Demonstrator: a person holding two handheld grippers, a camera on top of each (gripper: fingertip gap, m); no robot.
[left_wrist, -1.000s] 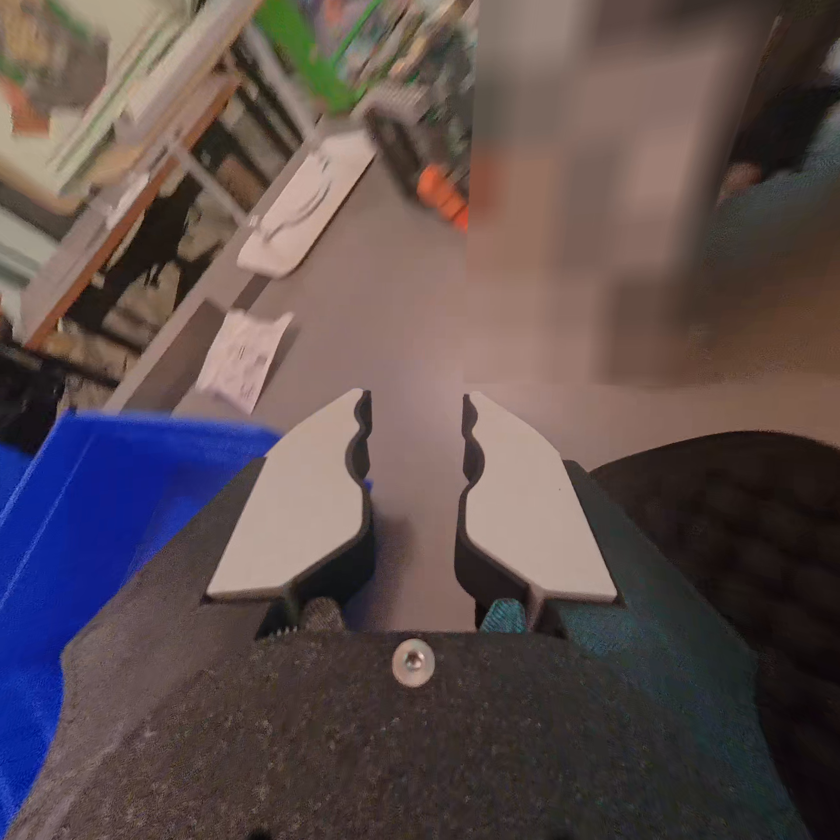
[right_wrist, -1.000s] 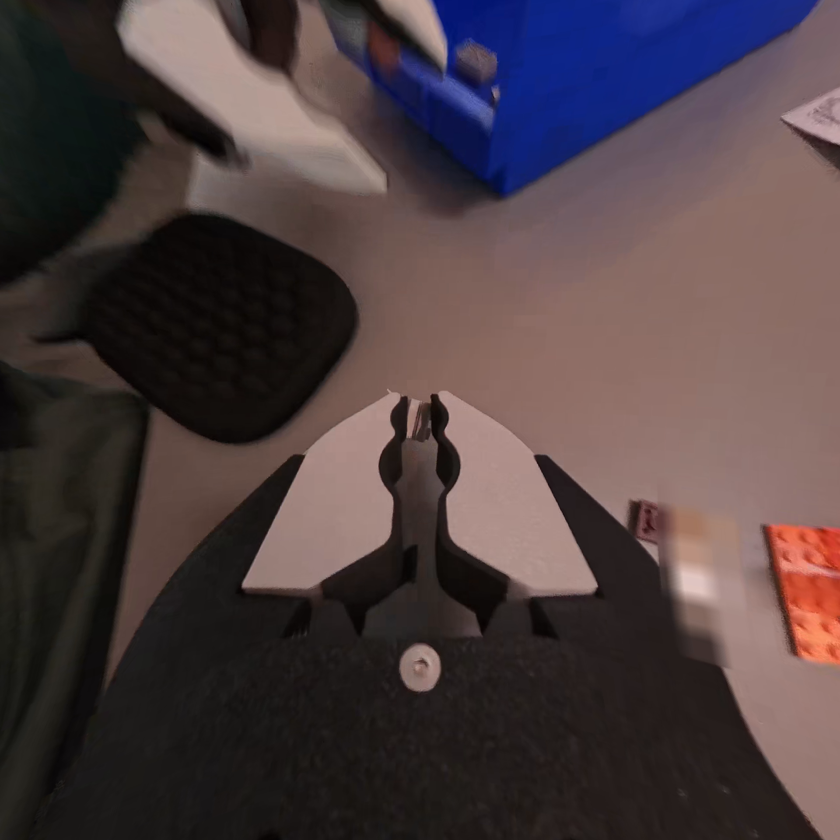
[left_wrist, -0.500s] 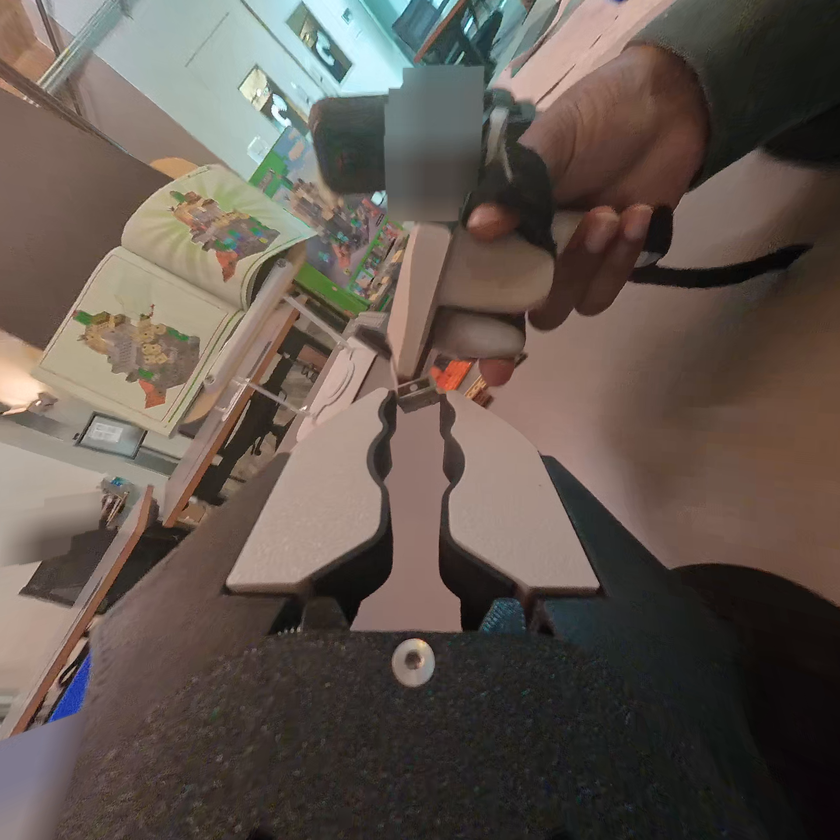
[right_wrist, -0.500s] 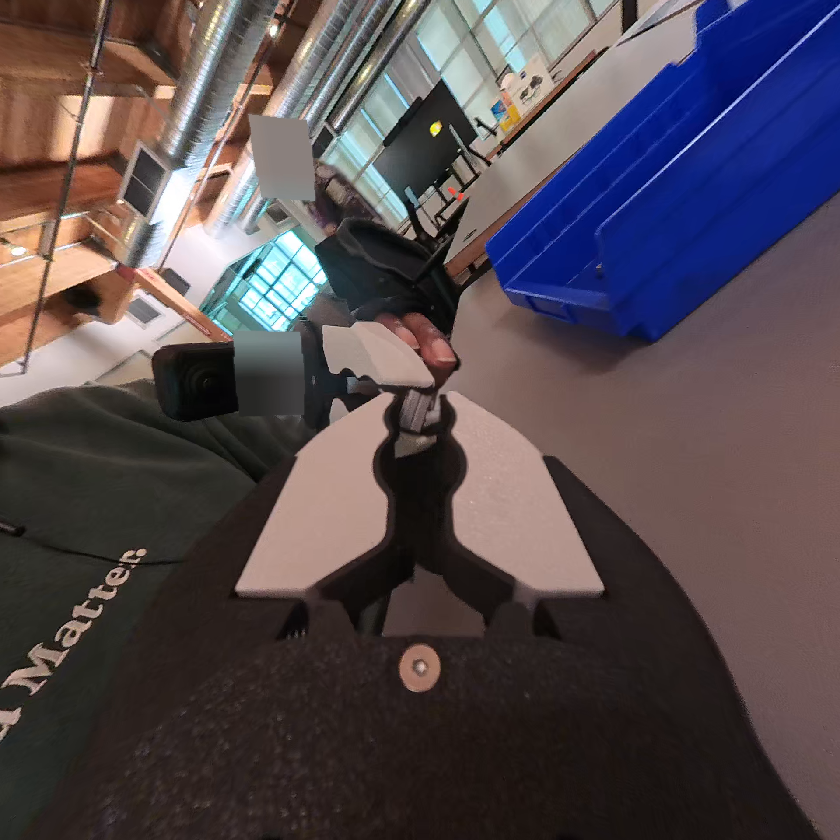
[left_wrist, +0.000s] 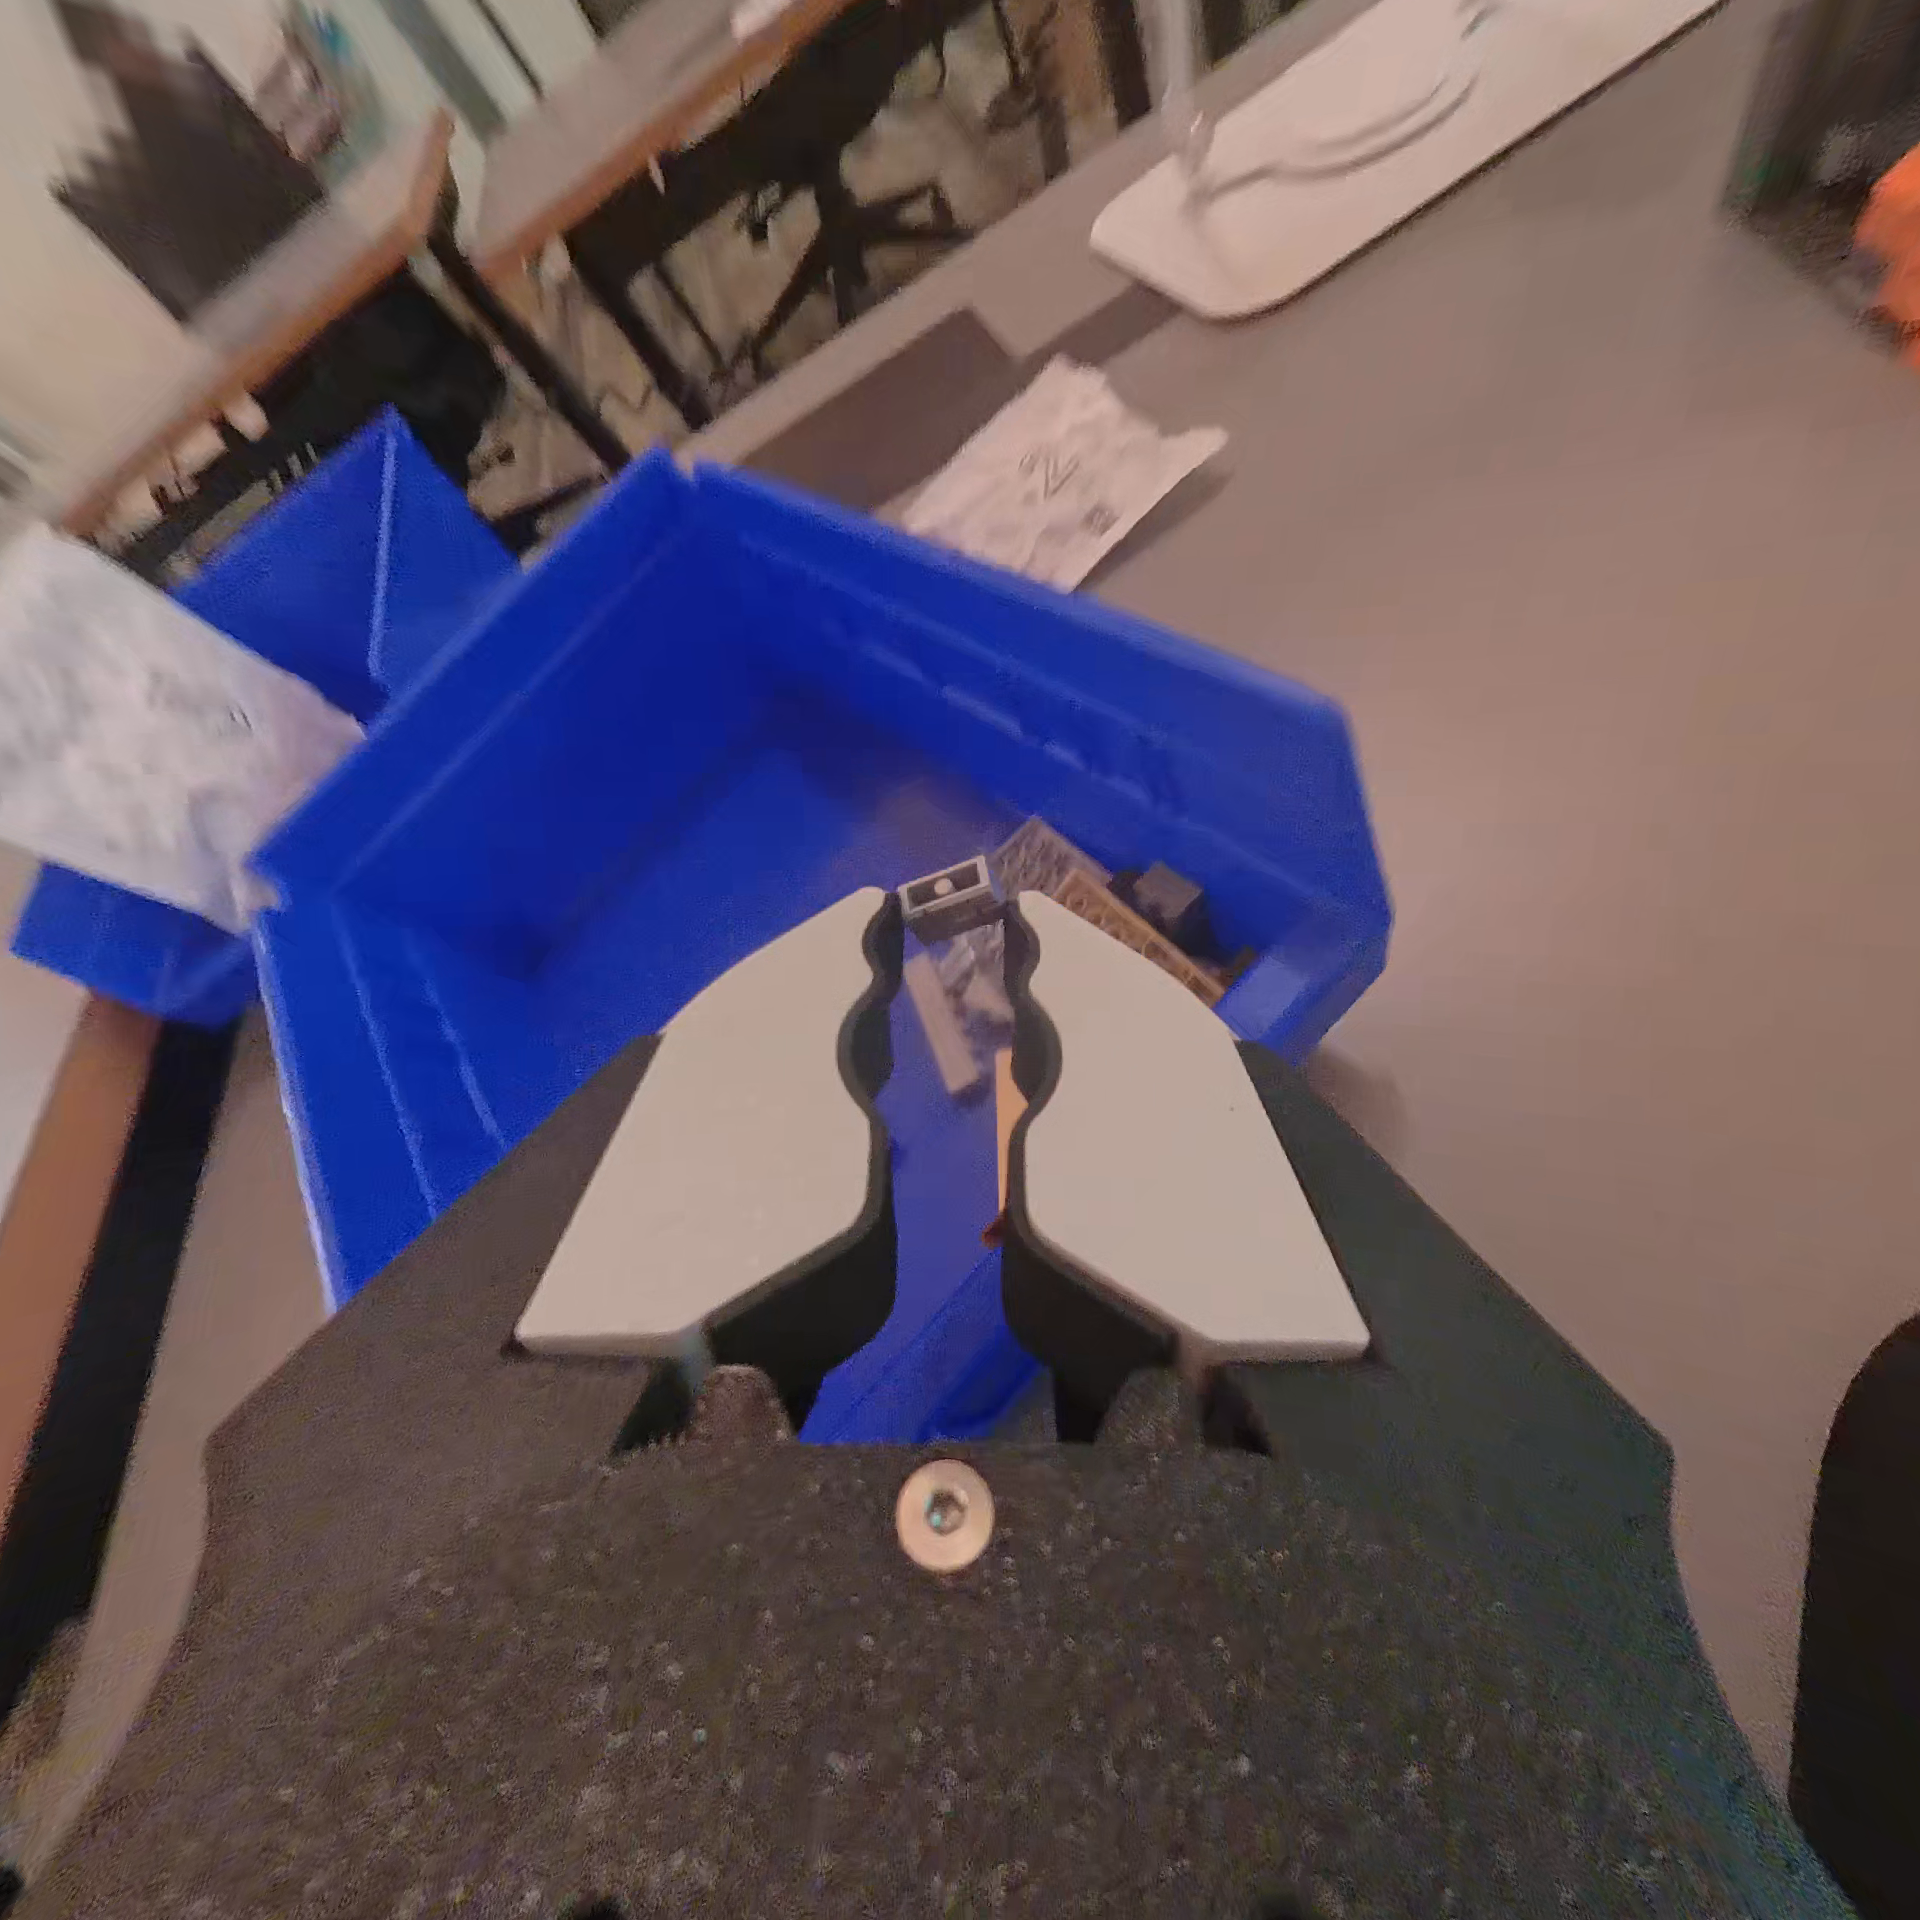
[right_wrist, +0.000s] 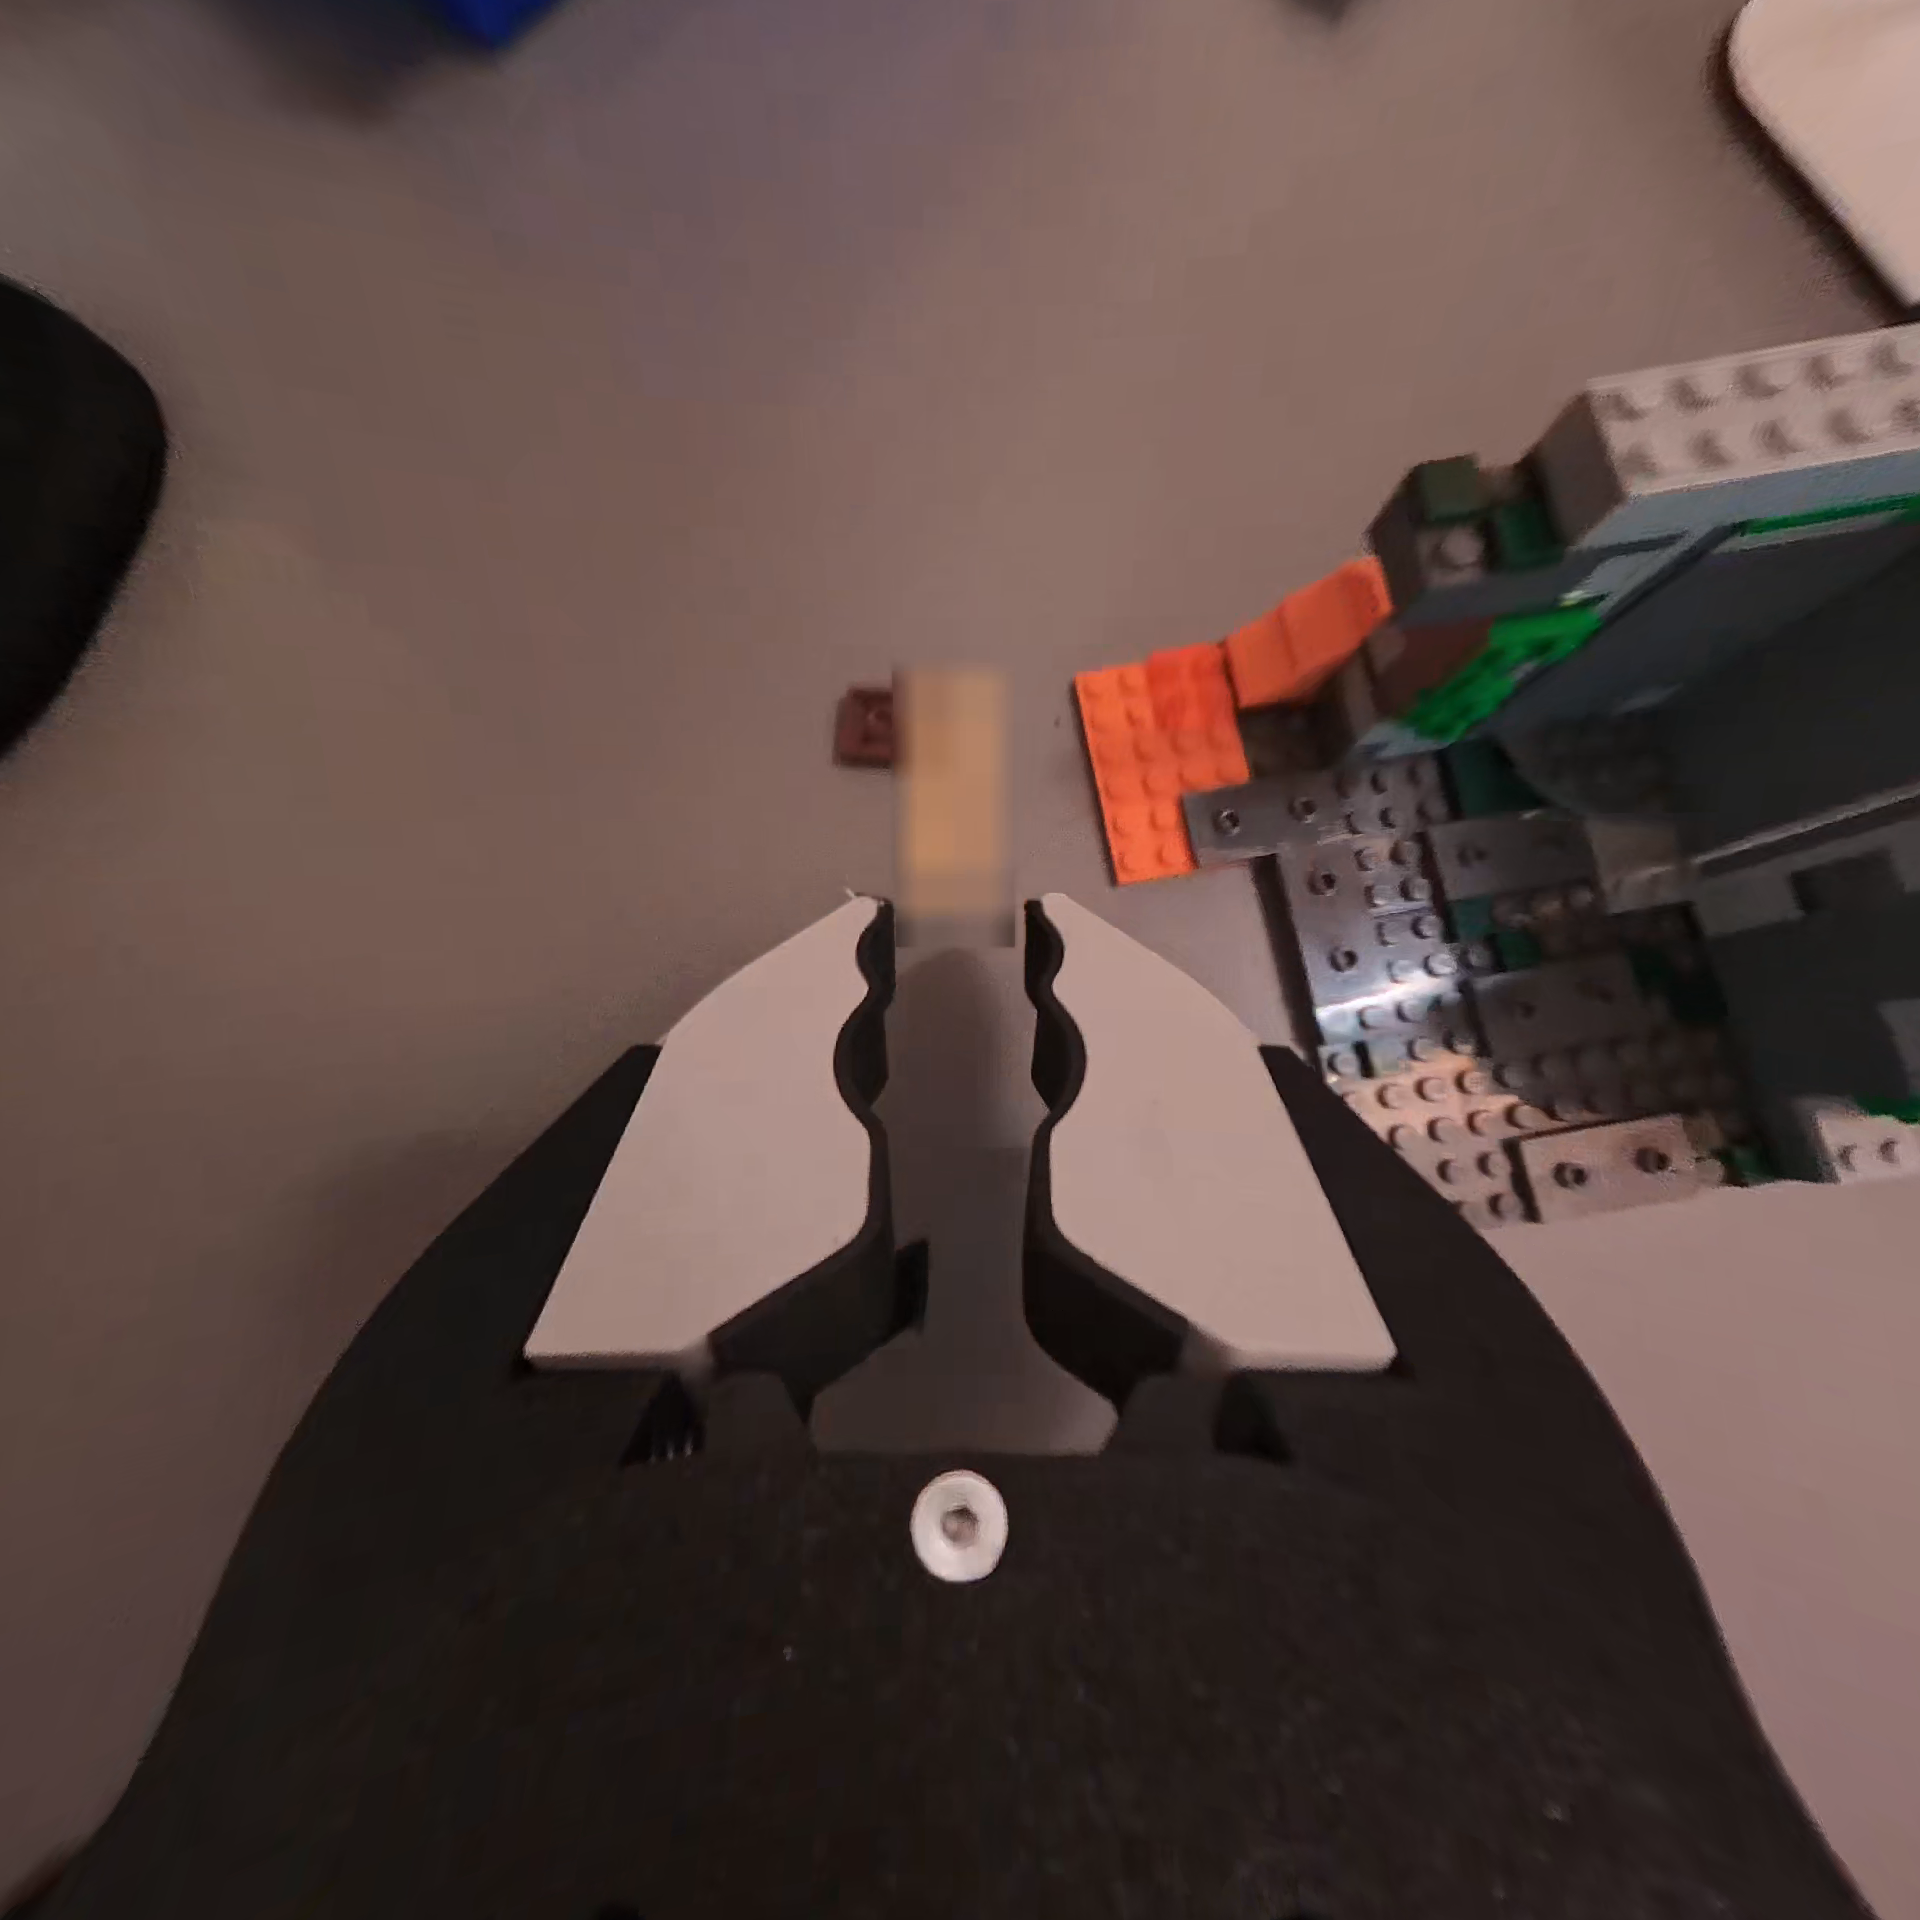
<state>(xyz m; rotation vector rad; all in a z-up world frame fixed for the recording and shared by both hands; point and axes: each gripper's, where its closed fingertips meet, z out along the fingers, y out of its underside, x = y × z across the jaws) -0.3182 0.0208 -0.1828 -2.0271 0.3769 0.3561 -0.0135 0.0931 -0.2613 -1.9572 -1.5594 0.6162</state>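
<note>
Small dark-grey brick (left_wrist: 954, 902), open hollow underside with a single pale stud tube facing the camera, pinched at the very tips of the left gripper (left_wrist: 954, 914), a pad pressing on each side. Held over the blue bin (left_wrist: 1299, 758), above its near right corner, clear of the bin floor. Below in that corner, loose pieces: a light-grey bar (left_wrist: 948, 1029), a tan studded plate (left_wrist: 1122, 914), a dark-grey block (left_wrist: 1164, 894). Second blue bin (left_wrist: 343, 540) just beside the first, toward the tabletop's (left_wrist: 1558, 727) far left edge; crumpled printed paper (left_wrist: 1060, 488) just beyond the bins; white flat stand base (left_wrist: 1351, 156) near the far edge.

Right gripper (right_wrist: 958, 914) over bare tabletop, jaws spread, pinching nothing. Ahead, a small brown tile (right_wrist: 864, 722); to the right, a brick model (right_wrist: 1558, 831) with orange plates (right_wrist: 1164, 769), dark-grey studded plates and green parts. Black mesh pad (right_wrist: 62, 488) at the left edge.
</note>
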